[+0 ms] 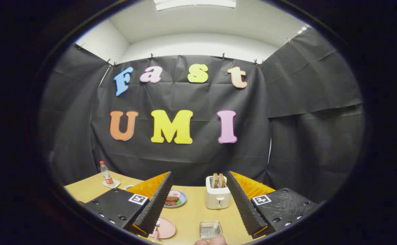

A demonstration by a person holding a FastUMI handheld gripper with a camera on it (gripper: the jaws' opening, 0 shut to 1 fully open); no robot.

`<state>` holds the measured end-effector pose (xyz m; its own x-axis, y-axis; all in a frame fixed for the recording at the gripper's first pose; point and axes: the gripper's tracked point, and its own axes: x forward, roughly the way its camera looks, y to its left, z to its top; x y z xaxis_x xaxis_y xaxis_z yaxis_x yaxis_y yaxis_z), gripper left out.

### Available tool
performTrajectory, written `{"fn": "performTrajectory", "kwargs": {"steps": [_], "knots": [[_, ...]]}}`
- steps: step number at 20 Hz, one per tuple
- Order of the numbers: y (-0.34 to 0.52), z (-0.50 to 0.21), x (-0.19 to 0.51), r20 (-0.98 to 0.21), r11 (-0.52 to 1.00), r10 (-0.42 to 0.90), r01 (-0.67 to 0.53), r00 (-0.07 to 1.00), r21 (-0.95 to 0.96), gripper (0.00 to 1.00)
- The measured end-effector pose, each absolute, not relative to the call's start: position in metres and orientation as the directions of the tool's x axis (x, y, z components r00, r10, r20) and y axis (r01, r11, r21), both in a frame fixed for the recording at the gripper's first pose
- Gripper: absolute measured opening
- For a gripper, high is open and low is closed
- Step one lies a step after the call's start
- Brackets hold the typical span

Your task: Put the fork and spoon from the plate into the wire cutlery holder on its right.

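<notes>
Gripper (198,204) spread wide, empty. Cutlery (157,228) on the pink plate (166,228) at seven o'clock looks light, stiff, slippery; grip mid-handle. Wire holder (210,229) just right.

fingers (161,200): ridged pads | square tag markers | black screwed mounts

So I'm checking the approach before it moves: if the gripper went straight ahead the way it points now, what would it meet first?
Probably the toaster, which stands ahead between the open fingers of the gripper; depth is hard to judge. The wire cutlery holder sits lower and nearer, likely under that line.
</notes>
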<state>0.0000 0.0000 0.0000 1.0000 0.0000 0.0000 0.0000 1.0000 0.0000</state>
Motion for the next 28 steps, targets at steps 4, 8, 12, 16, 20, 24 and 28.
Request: {"fn": "performTrajectory", "kwargs": {"steps": [4, 8, 12, 16, 20, 24, 28], "knots": [[-0.002, 0.001, 0.002, -0.003, 1.000, -0.006, 0.006, 1.000, -0.006, 0.95], [0.000, -0.003, 0.003, -0.016, 1.000, -0.002, 0.002, 1.000, -0.007, 0.95], [0.004, -0.010, 0.005, -0.031, 1.000, 0.008, -0.008, 0.999, -0.009, 0.95], [0.010, -0.017, 0.004, -0.051, 1.000, 0.016, -0.016, 0.999, -0.009, 0.95], [0.025, -0.037, 0.003, -0.101, 0.999, 0.040, -0.041, 0.994, -0.014, 0.95], [0.051, -0.069, 0.001, -0.177, 0.994, 0.095, -0.102, 0.979, -0.030, 0.95], [0.075, -0.112, -0.002, -0.271, 0.987, 0.134, -0.152, 0.953, -0.049, 0.95]]}}
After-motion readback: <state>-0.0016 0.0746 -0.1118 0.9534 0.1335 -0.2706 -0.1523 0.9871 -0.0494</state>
